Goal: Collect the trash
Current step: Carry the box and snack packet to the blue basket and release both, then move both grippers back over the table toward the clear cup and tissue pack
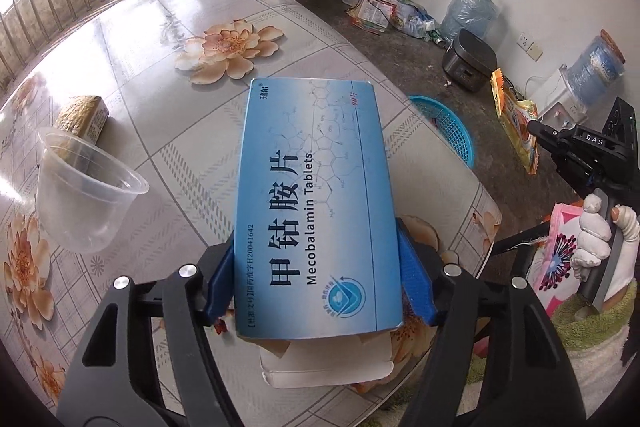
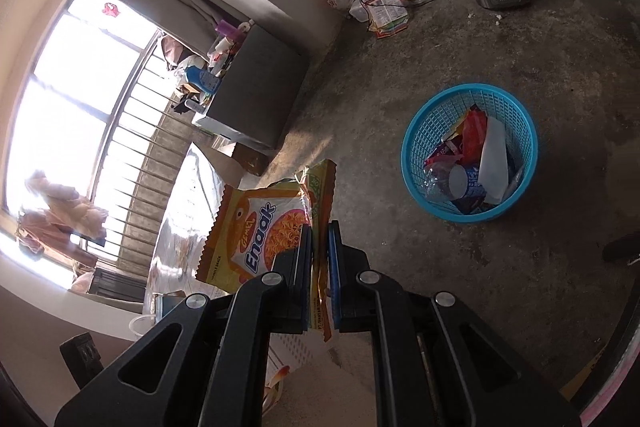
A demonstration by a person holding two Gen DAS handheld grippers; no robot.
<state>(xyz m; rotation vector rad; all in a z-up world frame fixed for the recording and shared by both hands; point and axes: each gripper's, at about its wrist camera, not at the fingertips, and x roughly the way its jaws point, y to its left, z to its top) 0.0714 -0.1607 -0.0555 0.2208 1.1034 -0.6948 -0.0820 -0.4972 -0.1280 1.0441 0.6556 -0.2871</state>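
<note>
Right gripper (image 2: pixel 320 247) pinches noodle wrapper (image 2: pixel 256 231) by its edge so it hangs free, near the blue basket (image 2: pixel 416 163). Left gripper (image 1: pixel 316 279) clamps tablet box (image 1: pixel 316 187) at its sides above the table (image 1: pixel 140 39), ready to follow.

Blue cardboard tablet box (image 1: pixel 316 199), end flap open, above floral table; orange noodle-snack wrapper (image 2: pixel 256 227) hanging crumpled; blue plastic mesh basket (image 2: pixel 516 211) on floor, part-filled with wrappers.

- Lived-in home room, bare concrete floor (image 2: pixel 400 75).
- Landmark: table (image 1: pixel 132 39) under floral oilcloth.
- Beyond the table: barred window (image 2: pixel 80 107), cluttered cabinet (image 2: pixel 256 87).
- Right of the table, by the wall: rice cooker (image 1: pixel 470 61), water jug (image 1: pixel 470 9).
</note>
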